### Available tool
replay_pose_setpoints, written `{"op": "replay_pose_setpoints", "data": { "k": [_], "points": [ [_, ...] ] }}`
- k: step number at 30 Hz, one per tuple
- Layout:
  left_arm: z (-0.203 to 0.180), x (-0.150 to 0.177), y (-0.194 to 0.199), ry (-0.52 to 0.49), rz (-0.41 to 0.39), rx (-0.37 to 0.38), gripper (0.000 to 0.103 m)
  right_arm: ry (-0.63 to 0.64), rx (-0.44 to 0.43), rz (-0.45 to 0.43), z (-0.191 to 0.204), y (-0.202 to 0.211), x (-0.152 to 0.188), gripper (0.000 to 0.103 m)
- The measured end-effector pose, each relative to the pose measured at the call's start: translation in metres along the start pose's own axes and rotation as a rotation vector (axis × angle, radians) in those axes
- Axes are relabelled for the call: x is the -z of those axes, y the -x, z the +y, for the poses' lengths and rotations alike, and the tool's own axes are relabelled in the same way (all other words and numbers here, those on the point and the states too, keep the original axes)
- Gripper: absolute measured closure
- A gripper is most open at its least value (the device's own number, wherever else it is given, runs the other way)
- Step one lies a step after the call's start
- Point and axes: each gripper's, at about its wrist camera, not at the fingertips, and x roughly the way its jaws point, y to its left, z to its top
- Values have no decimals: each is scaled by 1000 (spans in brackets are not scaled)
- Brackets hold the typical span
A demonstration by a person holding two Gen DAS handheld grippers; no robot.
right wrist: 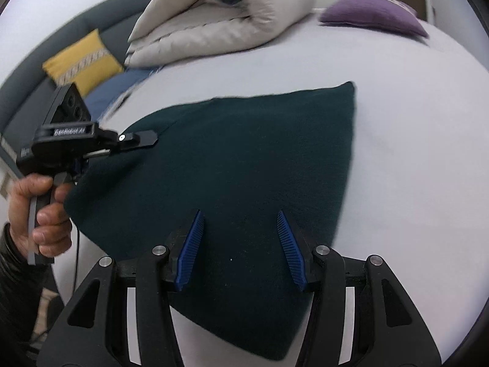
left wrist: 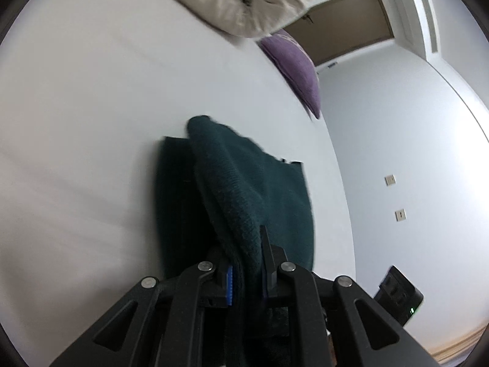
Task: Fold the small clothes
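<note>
Pinching a raised edge at lower centre, the left gripper (left wrist: 244, 275) clamps the soft, light, floppy knit (right wrist: 232, 177) on the bed (right wrist: 412, 153) while the right gripper (right wrist: 241, 244) hovers agape above mid-frame cloth, best taken by hems.

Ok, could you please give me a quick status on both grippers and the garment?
Left gripper shut on dark green garment, edge lifted. Right gripper open above it, nothing held. Nothing in the way on the white bed.
</note>
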Motion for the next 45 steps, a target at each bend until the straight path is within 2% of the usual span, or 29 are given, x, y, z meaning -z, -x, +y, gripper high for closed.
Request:
{"op": "replay_pose_setpoints", "data": {
  "k": [4,6,8,11,12,13,17,22,24,26,27,28,29,31,34,36,37,39,42,43,44,45],
  "points": [
    [20,4,-12,35,8,-15,90,19,23,8,18,-12,5,53],
    [32,7,-14,65,10,2,90,31,20,13,22,-12,11,53],
    [39,13,-8,80,-3,26,87,50,21,18,25,-22,3,53],
    [30,10,0,80,-38,-28,80,28,-1,15,24,-24,-3,54],
    [25,9,14,61,-81,-90,72,9,-7,13,29,-35,-14,55],
    [20,9,24,40,-112,-123,71,-22,-26,5,22,-31,-12,55],
    [-21,17,51,-92,-198,-168,71,-80,-53,0,11,-30,-10,58],
    [-74,48,24,-313,-168,-228,71,-113,-65,-12,4,-29,-2,59],
    [-73,57,2,-351,-132,-281,71,-118,-70,-10,4,-29,-1,59],
    [-47,62,-12,-329,-108,-341,74,-112,-72,-5,3,-30,1,59],
    [-35,62,-13,-303,-112,-328,89,-110,-77,-3,3,-29,2,59],
    [-24,60,-11,-271,-116,-299,93,-108,-82,2,2,-30,4,59],
    [-11,58,-6,-219,-122,-230,92,-107,-88,5,0,-30,5,59],
    [-1,55,1,-177,-123,-173,92,-119,-107,9,-5,-29,11,60],
    [-4,57,8,-201,-121,-184,92,-195,-159,12,-16,-21,12,63],
    [-9,59,15,-212,-130,-204,91,-278,-247,-9,-24,-13,7,59],
    [-14,61,17,-222,-136,-214,88,-320,-322,-35,-28,-7,3,59],
    [-31,70,19,-263,-142,-236,75,-347,-388,-51,-30,-4,0,59],
    [-36,76,10,-295,-131,-267,74,-345,-420,47,-29,-26,8,59],
    [-33,77,9,-286,-134,-259,74,-339,-391,132,-30,-44,19,60],
    [-29,78,9,-273,-137,-242,74,-337,-370,161,-34,-54,26,68],
    [-27,79,9,-266,-137,-235,75,-346,-375,152,-39,-57,33,74]
  ]
}}
